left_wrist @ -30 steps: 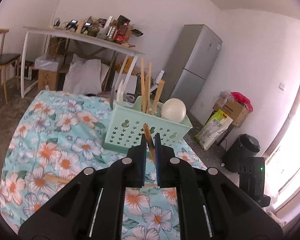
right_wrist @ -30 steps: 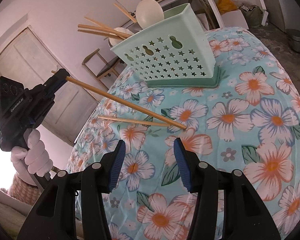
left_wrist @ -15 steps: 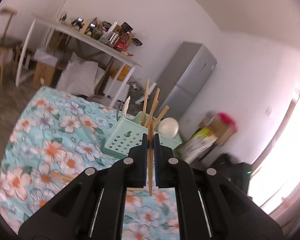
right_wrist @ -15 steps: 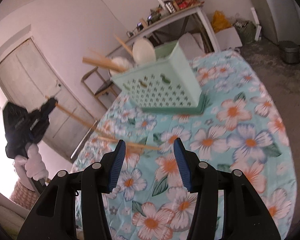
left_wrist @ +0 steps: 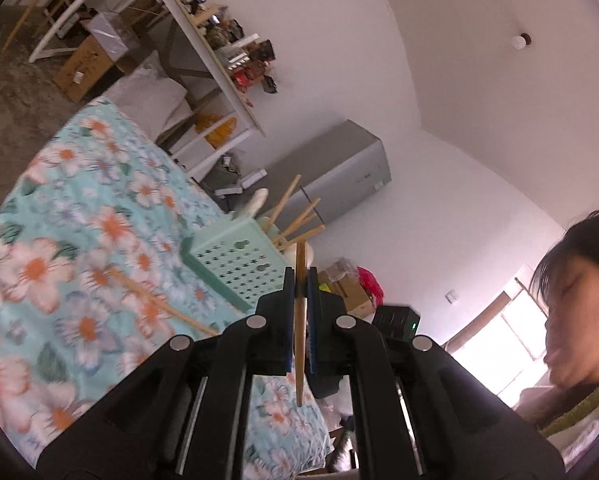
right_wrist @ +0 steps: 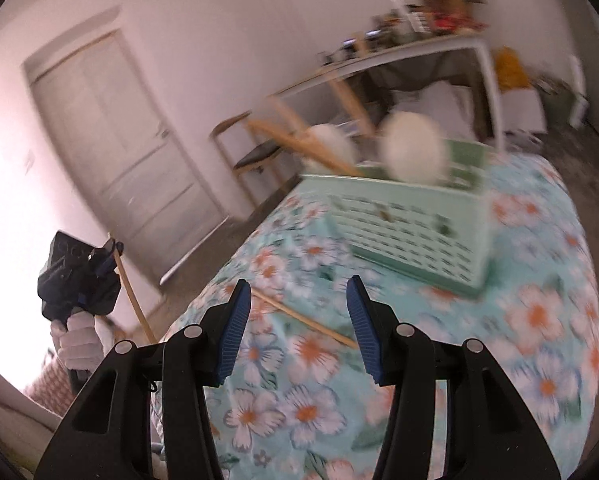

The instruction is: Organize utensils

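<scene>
My left gripper [left_wrist: 298,280] is shut on a wooden chopstick [left_wrist: 300,344] and holds it upright, high above the floral tablecloth [left_wrist: 59,248]. The mint green utensil basket [left_wrist: 239,264] stands beyond it with several chopsticks [left_wrist: 295,216] and white spoons inside. A second chopstick [left_wrist: 155,300] lies on the cloth left of the gripper. My right gripper [right_wrist: 297,308] is open and empty above the cloth; the loose chopstick [right_wrist: 307,320] lies between its fingers, the basket [right_wrist: 411,232] is beyond. The left gripper [right_wrist: 99,264] with its chopstick shows at far left.
A white table with clutter [left_wrist: 219,60] and a grey fridge [left_wrist: 339,176] stand behind. A wooden chair [right_wrist: 251,156] and a door [right_wrist: 111,152] are beyond the table's far edge. The person's face [left_wrist: 571,304] is at the right.
My left gripper has lifted and tilted with the chopstick, away from the basket. My right gripper has risen and swung, still open; the view is blurred.
</scene>
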